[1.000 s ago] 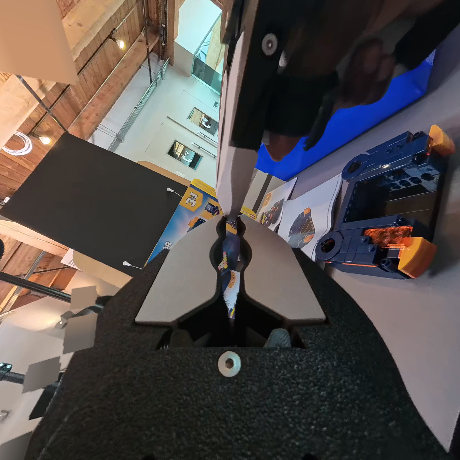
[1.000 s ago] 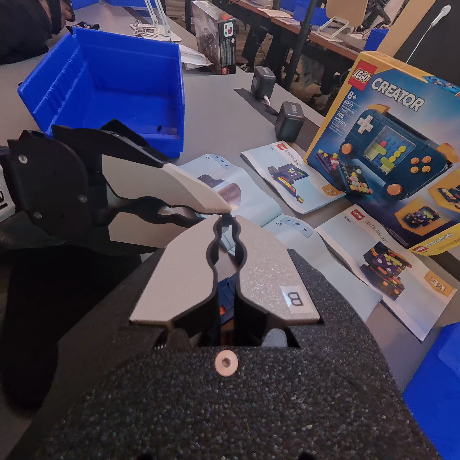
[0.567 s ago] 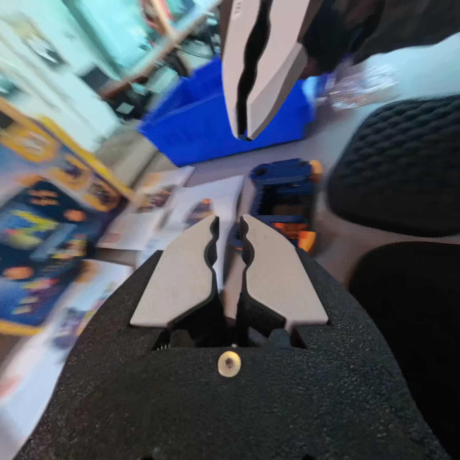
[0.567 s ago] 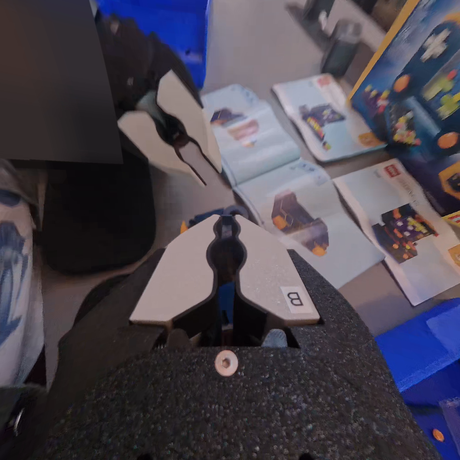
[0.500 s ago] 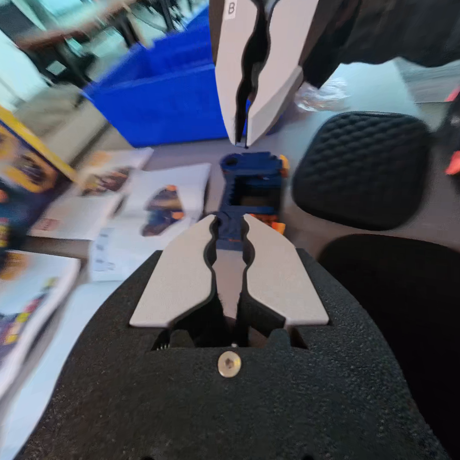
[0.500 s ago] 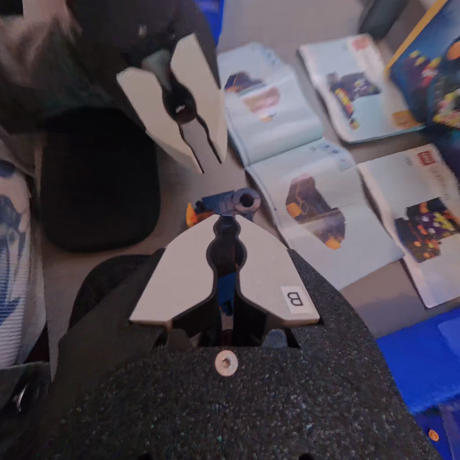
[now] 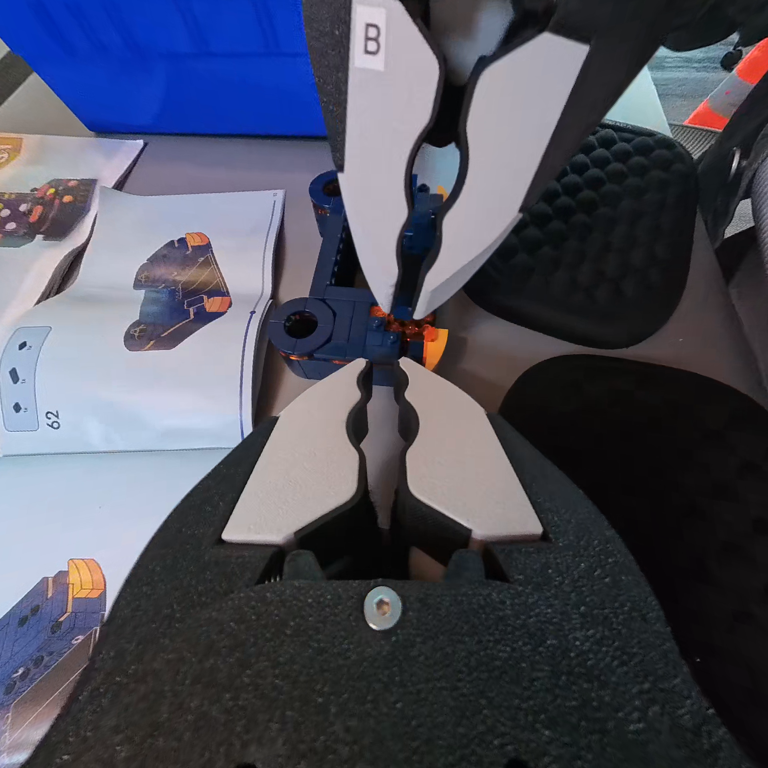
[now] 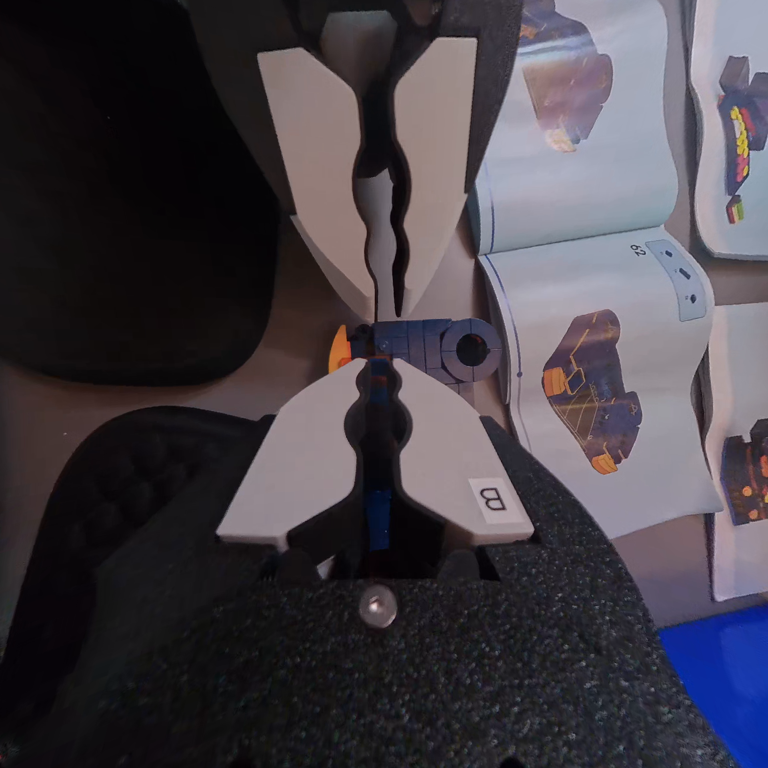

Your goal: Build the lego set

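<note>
A partly built dark blue lego model (image 7: 332,328) with orange corners and ring-shaped ends lies on the grey table; it also shows in the right wrist view (image 8: 432,345). My right gripper (image 8: 380,362) is shut on a small dark blue lego piece (image 8: 379,515) and holds it down against the model by its clear orange part (image 7: 409,324). In the left wrist view the right gripper (image 7: 402,309) comes in from above. My left gripper (image 7: 382,365) is narrowly open and empty, its tips at the model's near edge, facing the right gripper tip to tip.
An open instruction booklet (image 7: 145,311) lies left of the model and shows in the right wrist view (image 8: 602,374). A blue bin (image 7: 166,62) stands behind. Black padded cushions (image 7: 582,249) lie on the other side. Another blue bin (image 8: 727,685) is at the near right. Less than 4 cm separates the two grippers' tips.
Both grippers have swung down from a raised pose to the model. The right gripper's blue piece has come down onto the model, and the left gripper's tips have parted slightly.
</note>
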`<move>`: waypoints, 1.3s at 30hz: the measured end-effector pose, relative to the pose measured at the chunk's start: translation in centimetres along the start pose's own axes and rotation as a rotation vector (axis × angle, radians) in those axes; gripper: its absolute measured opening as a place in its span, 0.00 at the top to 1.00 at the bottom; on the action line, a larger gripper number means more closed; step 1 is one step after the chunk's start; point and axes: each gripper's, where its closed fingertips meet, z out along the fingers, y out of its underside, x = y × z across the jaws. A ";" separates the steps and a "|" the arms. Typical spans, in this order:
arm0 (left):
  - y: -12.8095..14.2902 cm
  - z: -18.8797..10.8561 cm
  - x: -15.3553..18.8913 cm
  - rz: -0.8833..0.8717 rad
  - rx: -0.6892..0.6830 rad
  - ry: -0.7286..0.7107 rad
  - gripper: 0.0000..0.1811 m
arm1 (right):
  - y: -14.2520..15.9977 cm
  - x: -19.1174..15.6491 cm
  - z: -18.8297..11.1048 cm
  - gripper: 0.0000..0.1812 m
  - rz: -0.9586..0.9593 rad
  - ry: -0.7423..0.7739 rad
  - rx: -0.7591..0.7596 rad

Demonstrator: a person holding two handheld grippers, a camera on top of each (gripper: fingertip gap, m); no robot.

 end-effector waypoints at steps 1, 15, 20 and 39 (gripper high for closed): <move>0.0 0.0 0.0 -0.002 0.000 -0.001 0.95 | 0.1 0.1 0.1 0.96 -0.022 0.018 -0.007; 0.0 0.0 0.0 0.006 0.001 -0.003 0.95 | 0.2 0.4 0.6 0.96 -0.095 0.094 -0.042; 0.0 0.0 0.0 0.006 0.002 -0.002 0.95 | 0.2 0.4 0.6 0.96 -0.098 0.102 -0.042; 0.0 0.0 0.0 0.006 0.003 0.002 0.95 | 0.0 0.7 0.6 0.94 -0.101 0.095 -0.027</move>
